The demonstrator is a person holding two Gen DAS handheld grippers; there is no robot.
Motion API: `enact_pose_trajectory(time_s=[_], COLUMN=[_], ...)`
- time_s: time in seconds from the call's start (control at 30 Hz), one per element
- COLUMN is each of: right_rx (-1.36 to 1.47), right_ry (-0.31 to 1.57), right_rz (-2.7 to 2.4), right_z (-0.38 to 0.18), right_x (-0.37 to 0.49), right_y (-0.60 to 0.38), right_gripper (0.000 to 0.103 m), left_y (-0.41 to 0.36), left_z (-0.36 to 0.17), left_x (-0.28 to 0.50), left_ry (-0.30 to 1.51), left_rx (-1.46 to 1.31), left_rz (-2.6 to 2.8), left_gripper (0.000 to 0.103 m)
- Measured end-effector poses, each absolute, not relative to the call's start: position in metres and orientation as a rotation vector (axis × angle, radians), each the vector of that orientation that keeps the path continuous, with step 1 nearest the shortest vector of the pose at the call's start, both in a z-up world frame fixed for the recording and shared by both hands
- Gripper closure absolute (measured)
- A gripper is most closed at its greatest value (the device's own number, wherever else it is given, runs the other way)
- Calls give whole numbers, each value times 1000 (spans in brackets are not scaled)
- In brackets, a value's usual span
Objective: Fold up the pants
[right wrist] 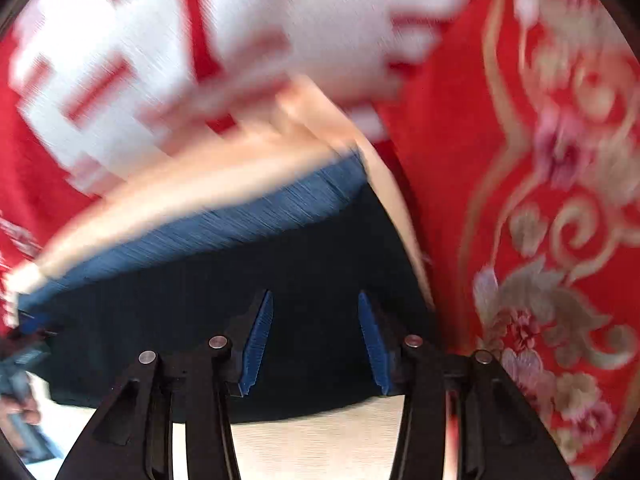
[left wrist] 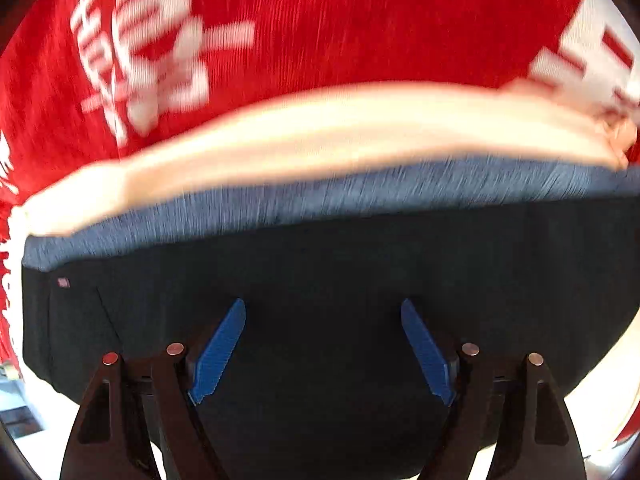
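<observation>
Dark navy pants [left wrist: 320, 264] lie folded in a stack with a blue ribbed band [left wrist: 320, 196] along the far edge, on top of a cream garment [left wrist: 304, 140]. My left gripper [left wrist: 323, 312] is open, its blue fingertips spread just above the dark cloth, holding nothing. In the right wrist view the same dark pants [right wrist: 224, 272] and blue band [right wrist: 240, 216] sit below my right gripper [right wrist: 315, 300], which is open and empty over the cloth near its right edge. Both views are motion-blurred.
A red cloth with white lettering [left wrist: 320, 20] covers the surface beyond the stack. Red brocade with floral pattern [right wrist: 540, 200] lies to the right. A white surface [right wrist: 320, 440] shows at the near edge. Another gripper with a hand [right wrist: 20, 380] shows at far left.
</observation>
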State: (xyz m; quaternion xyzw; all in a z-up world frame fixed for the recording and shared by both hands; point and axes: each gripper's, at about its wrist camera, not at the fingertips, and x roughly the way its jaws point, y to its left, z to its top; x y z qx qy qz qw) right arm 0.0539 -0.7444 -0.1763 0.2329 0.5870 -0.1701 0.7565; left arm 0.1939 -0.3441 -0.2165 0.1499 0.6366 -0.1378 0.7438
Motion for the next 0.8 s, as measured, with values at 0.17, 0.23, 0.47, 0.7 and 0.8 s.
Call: enact_pose_trajectory(time_s=[0.17, 0.23, 0.47, 0.7, 0.8], right_rx=[854, 1009, 1239, 1355, 1381], right_ry=[1229, 1234, 1247, 1189, 1180], right_rz=[-212, -59, 361, 327, 283], right_z=[-157, -164, -212, -256, -252], right_x=[18, 18, 57, 92, 86], right_y=[-714, -673, -472, -396, -396], right_gripper=[54, 54, 54, 54, 54], left_y=[-292, -263, -163, -117, -117], left_z=[-194, -184, -200, -229, -233], left_x=[188, 196, 254, 254, 256], left_ry=[1419, 1406, 1366, 1336, 1306], left_rx=[307, 280, 305, 360, 362], left_rz=[-264, -226, -69, -164, -223], left_gripper=[20, 20, 20, 10, 9])
